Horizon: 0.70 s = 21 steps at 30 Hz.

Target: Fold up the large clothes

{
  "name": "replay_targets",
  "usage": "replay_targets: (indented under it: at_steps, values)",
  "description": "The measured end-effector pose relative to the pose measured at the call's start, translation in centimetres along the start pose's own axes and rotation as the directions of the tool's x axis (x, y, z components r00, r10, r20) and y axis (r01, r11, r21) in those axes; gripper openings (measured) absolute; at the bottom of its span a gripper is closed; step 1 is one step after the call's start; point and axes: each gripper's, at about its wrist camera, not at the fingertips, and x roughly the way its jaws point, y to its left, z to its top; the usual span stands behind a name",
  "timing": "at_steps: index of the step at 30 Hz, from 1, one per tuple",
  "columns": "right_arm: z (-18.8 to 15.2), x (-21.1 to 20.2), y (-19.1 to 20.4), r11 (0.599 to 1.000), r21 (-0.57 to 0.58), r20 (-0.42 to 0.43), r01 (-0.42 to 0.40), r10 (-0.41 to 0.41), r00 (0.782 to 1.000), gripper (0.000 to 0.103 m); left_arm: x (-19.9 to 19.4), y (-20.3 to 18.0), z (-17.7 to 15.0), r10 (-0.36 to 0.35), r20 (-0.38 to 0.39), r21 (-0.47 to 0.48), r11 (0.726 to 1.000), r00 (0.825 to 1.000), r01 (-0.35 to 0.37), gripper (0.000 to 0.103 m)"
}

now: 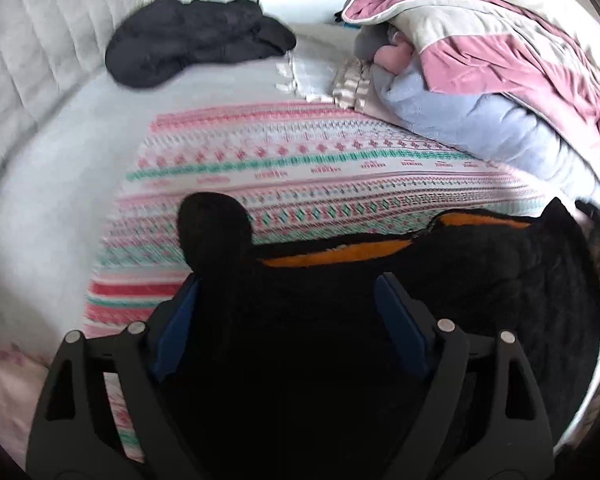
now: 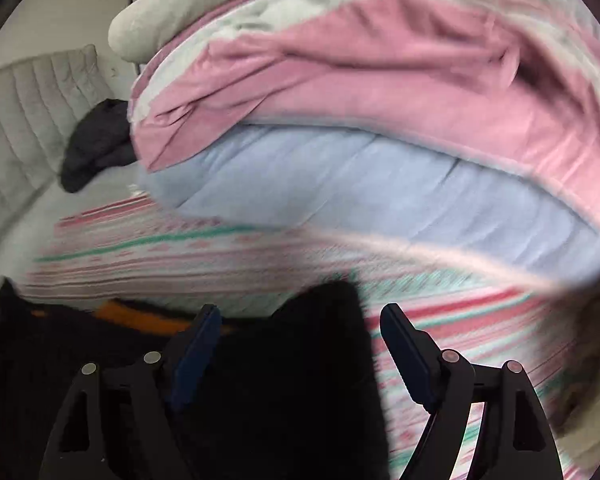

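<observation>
A large black garment [image 1: 460,280] with an orange inner band [image 1: 340,254] lies on a striped pink, green and white bedspread [image 1: 300,160]. My left gripper [image 1: 288,284] hangs just above the garment's left part with its jaws wide apart. The blue pads [image 1: 180,320] do not press on the cloth. In the right wrist view the same black garment [image 2: 280,380] fills the lower left, and its orange band [image 2: 140,316] shows there. My right gripper [image 2: 300,312] stands open over the garment's right corner, one finger over the bedspread [image 2: 180,256].
A heap of pink, grey and pale blue duvets [image 1: 500,60] [image 2: 340,100] rises at the right of the bed. A dark crumpled garment [image 1: 196,40] [image 2: 96,144] lies near the padded grey headboard [image 1: 40,60] [image 2: 28,120].
</observation>
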Motion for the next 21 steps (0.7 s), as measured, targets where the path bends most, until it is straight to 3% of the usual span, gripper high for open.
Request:
replay_targets:
  at_steps: [3, 5, 7, 9, 11, 13, 15, 16, 17, 18, 19, 20, 21]
  values:
    - [0.3, 0.2, -1.0, 0.989, 0.073, -0.06, -0.13, 0.134, 0.989, 0.083, -2.1, 2.0, 0.7, 0.057, 0.047, -0.023, 0.998, 0.997, -0.056, 0.086]
    - [0.3, 0.3, -0.7, 0.967, 0.112, -0.091, -0.228, 0.239, 0.967, 0.083, -4.2, 3.4, 1.1, 0.096, 0.1, -0.064, 0.994, 0.99, -0.09, 0.086]
    - [0.4, 0.5, 0.5, 0.95, 0.117, -0.124, -0.289, 0.303, 0.945, 0.083, -6.3, 3.7, 1.2, 0.064, 0.142, -0.088, 0.995, 0.988, -0.051, 0.086]
    - [0.2, 0.5, 2.4, 0.942, 0.097, -0.163, -0.322, 0.334, 0.929, 0.083, -7.2, 2.8, 1.0, -0.015, 0.15, -0.082, 0.996, 0.989, 0.027, 0.086]
    - [-0.2, 0.9, 4.7, 0.939, 0.06, -0.203, -0.337, 0.342, 0.917, 0.083, -6.2, 1.1, 0.7, -0.077, 0.091, -0.052, 0.995, 0.993, 0.082, 0.086]
    - [-0.8, 2.0, 6.3, 0.945, 0.042, -0.261, -0.324, 0.323, 0.91, 0.083, -3.2, -0.3, 0.1, -0.092, -0.023, -0.039, 0.995, 0.995, 0.091, 0.086]
    - [-1.7, 3.8, 6.9, 0.95, 0.058, -0.328, -0.306, 0.307, 0.893, 0.083, 1.3, -0.6, -1.4, -0.136, -0.18, -0.106, 0.987, 0.974, 0.118, 0.086]
    - [-2.3, 4.5, 7.0, 0.953, 0.061, -0.341, -0.296, 0.299, 0.891, 0.083, 2.7, -0.4, -2.1, -0.163, -0.218, -0.15, 0.98, 0.962, 0.132, 0.086]
    - [-2.8, 4.8, 7.1, 0.954, 0.058, -0.34, -0.295, 0.297, 0.892, 0.083, 3.5, -0.1, -3.0, -0.19, -0.196, -0.2, 0.968, 0.962, 0.15, 0.086]
    - [-3.3, 5.1, 7.4, 0.954, 0.047, -0.33, -0.295, 0.294, 0.897, 0.081, 3.7, 0.0, -3.7, -0.208, -0.143, -0.223, 0.959, 0.968, 0.173, 0.079]
    - [-4.0, 5.1, 8.1, 0.953, 0.016, -0.31, -0.302, 0.292, 0.905, 0.069, 3.6, -0.2, -4.2, -0.215, -0.111, -0.222, 0.957, 0.97, 0.187, 0.073]
    - [-4.3, 4.8, 8.4, 0.95, -0.003, -0.295, -0.312, 0.297, 0.908, 0.062, 3.3, -0.3, -4.8, -0.218, -0.073, -0.229, 0.953, 0.973, 0.197, 0.055]
    - [-4.6, 4.6, 8.7, 0.946, -0.013, -0.268, -0.323, 0.308, 0.913, 0.043, 3.3, -0.3, -5.0, -0.233, -0.053, -0.246, 0.946, 0.971, 0.214, 0.03]
